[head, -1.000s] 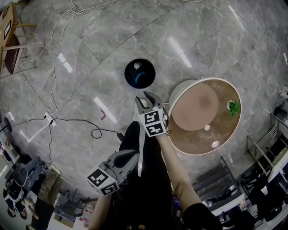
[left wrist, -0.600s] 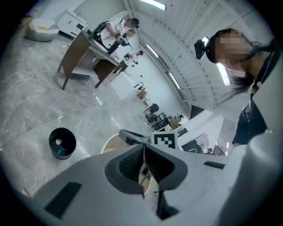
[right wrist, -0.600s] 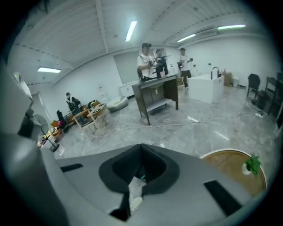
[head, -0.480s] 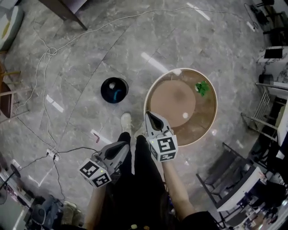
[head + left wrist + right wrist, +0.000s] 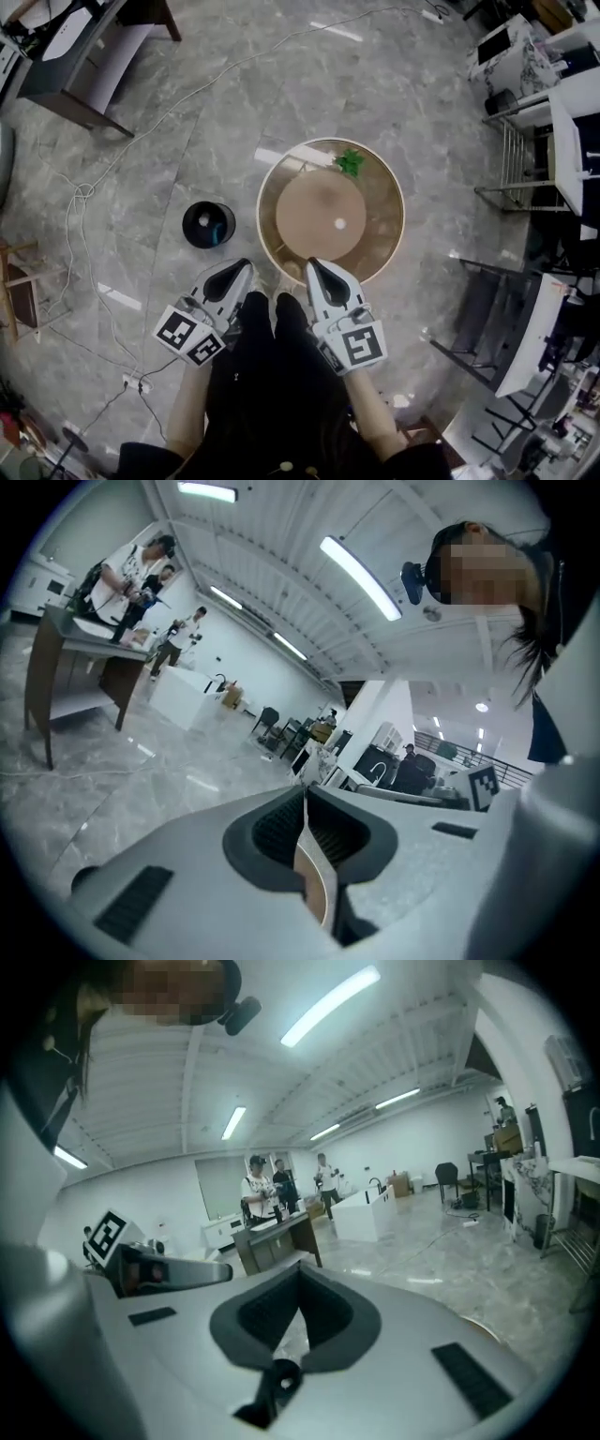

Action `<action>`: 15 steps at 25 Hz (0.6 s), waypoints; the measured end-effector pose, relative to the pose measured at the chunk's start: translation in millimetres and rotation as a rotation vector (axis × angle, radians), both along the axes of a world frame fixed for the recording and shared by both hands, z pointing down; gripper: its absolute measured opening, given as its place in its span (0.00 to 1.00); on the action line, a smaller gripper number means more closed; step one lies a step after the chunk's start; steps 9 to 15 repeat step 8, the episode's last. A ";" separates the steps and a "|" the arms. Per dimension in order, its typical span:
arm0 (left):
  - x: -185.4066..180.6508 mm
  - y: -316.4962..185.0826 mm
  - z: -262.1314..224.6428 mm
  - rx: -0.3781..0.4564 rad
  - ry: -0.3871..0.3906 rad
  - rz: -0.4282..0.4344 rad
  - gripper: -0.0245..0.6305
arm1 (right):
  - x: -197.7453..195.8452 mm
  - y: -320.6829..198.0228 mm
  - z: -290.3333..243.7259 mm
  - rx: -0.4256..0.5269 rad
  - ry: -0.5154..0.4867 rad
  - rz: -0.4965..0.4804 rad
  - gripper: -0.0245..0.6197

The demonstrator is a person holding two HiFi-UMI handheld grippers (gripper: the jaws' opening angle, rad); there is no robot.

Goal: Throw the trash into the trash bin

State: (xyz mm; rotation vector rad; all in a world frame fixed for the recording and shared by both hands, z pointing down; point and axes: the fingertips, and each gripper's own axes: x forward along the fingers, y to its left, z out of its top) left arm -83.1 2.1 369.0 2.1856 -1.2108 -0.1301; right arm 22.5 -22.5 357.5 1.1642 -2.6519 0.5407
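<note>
On the grey stone floor, just left of the round wooden table, stands the black round trash bin. A small green scrap lies at the table's far edge, likely the next trash. The left gripper and right gripper both have jaws pressed together on nothing, so a fresh pickup comes next. A second ago the right jaws gaped beside the bin; now they are closed and drawn back from it.

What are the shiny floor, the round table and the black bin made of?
Floor: likely polished grey stone tile; veins, joints, lamp reflections.
Round table: probably wood; smooth brown top, pale rim.
Bin: dark, smooth, maybe plastic; too small to tell.
</note>
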 end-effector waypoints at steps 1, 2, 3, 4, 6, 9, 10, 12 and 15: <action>7.6 -4.7 -9.5 0.029 -0.005 0.018 0.06 | 9.7 4.4 -12.7 0.018 -0.021 0.026 0.04; 16.4 -8.4 -18.8 0.056 -0.008 0.041 0.06 | 20.4 8.6 -25.0 0.038 -0.039 0.054 0.04; 26.4 -11.1 -28.2 0.083 -0.009 0.068 0.06 | 32.0 12.5 -37.4 0.061 -0.054 0.085 0.04; 36.6 -12.9 -37.8 0.108 -0.012 0.097 0.06 | 44.2 16.2 -49.5 0.083 -0.065 0.118 0.04; 54.8 -14.6 -57.3 0.155 -0.023 0.141 0.06 | 68.6 23.4 -71.4 0.119 -0.082 0.183 0.04; 69.9 -14.7 -76.9 0.198 -0.039 0.174 0.06 | 92.2 30.6 -91.4 0.149 -0.100 0.242 0.04; 69.9 -14.7 -76.9 0.198 -0.039 0.174 0.06 | 92.2 30.6 -91.4 0.149 -0.100 0.242 0.04; 69.9 -14.7 -76.9 0.198 -0.039 0.174 0.06 | 92.2 30.6 -91.4 0.149 -0.100 0.242 0.04; 69.9 -14.7 -76.9 0.198 -0.039 0.174 0.06 | 92.2 30.6 -91.4 0.149 -0.100 0.242 0.04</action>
